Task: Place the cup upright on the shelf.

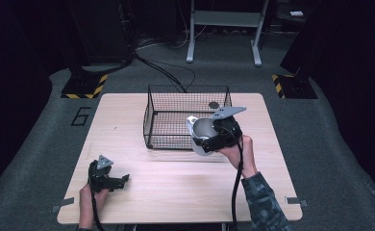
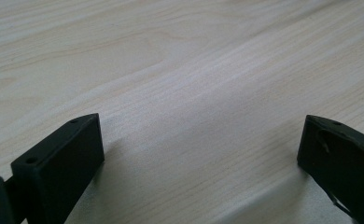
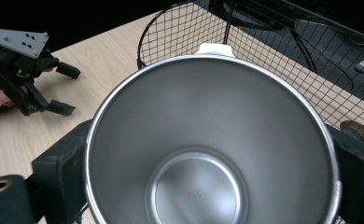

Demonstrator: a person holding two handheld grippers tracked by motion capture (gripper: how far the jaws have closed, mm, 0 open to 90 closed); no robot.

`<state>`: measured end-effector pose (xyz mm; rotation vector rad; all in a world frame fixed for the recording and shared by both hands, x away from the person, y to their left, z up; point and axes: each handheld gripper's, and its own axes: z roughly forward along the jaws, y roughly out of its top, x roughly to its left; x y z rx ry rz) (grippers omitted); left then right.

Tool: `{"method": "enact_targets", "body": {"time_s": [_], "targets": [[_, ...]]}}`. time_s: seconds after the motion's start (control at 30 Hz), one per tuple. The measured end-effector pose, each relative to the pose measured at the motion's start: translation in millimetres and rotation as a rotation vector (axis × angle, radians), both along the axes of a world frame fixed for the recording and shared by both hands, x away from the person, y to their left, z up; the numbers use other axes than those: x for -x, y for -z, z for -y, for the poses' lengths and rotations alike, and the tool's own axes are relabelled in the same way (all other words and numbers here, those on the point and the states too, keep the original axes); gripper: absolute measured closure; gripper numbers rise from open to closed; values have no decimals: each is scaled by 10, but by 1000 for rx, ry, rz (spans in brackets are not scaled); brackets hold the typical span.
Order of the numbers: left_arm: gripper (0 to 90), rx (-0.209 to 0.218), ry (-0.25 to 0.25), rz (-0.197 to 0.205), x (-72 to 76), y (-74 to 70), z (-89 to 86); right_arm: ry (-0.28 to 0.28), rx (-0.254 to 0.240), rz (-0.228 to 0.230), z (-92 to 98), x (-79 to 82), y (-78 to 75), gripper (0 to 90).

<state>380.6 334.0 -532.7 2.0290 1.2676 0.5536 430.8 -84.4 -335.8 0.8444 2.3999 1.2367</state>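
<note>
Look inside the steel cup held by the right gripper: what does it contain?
The steel cup holds nothing: its bare metal floor shows, with a faint stamped mark at the centre, too blurred to read. The right gripper clamps its outside; the cup's own body hides whatever lies beneath it.

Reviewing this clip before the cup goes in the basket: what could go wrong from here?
1. The right gripper clamps the steel cup across its smooth tapered wall, so it might slip or twist.
2. The cup hangs close to the wire basket front rim and could clip the mesh.
3. The left gripper, open, rests on the table away from the basket, so a knock may shift it.
</note>
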Motion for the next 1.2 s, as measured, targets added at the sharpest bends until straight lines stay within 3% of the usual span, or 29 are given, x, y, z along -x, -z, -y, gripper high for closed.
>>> {"method": "enact_targets", "body": {"time_s": [0.73,0.87,1.1,1.2], "targets": [[4,-8,8,-3,-1,-4,-7,29,-12,-4,-149,-477,-164,60],[4,1,-1,0,0,0,0,36,-6,-1,-181,-561,-199,60],[4,-24,21,-15,0,-16,-19,57,12,-13,-249,-737,-225,60],[4,-12,10,-9,0,-9,-9,54,21,-10,-268,-792,-216,60]]}}
